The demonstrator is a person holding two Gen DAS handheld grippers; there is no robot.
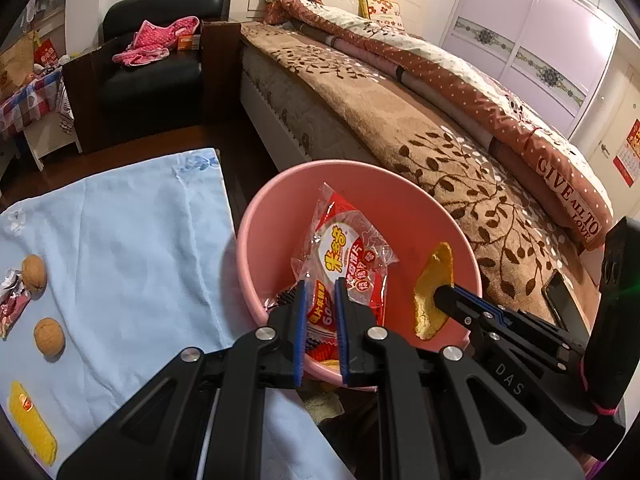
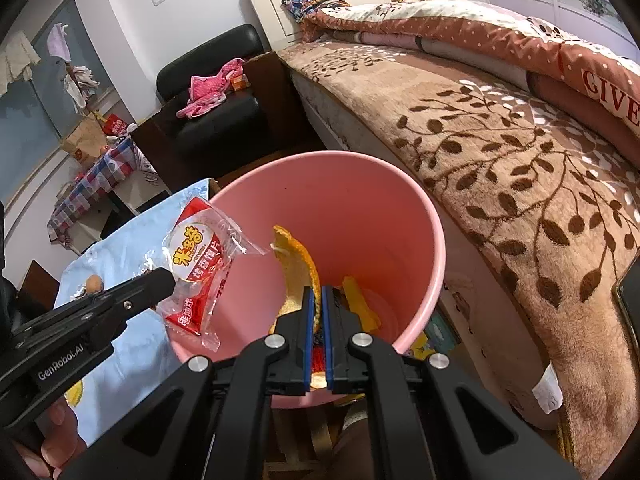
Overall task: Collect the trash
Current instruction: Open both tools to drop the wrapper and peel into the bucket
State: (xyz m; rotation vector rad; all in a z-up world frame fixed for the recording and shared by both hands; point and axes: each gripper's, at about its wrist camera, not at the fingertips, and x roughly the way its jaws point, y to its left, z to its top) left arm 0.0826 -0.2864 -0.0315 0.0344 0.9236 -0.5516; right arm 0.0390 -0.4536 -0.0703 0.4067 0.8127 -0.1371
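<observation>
Wrapper [image 1: 348, 264] and peel [image 1: 434, 288] over pink bin [image 1: 256, 216]
Pinched by left gripper [image 1: 320, 292], right gripper [image 2: 318, 300]; poised inside rim for dropping.

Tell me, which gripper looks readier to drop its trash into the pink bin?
Probably the right gripper: its orange peel hangs well inside the pink bin. The left gripper holds the snack wrapper nearer the rim, though also over the opening.
</observation>
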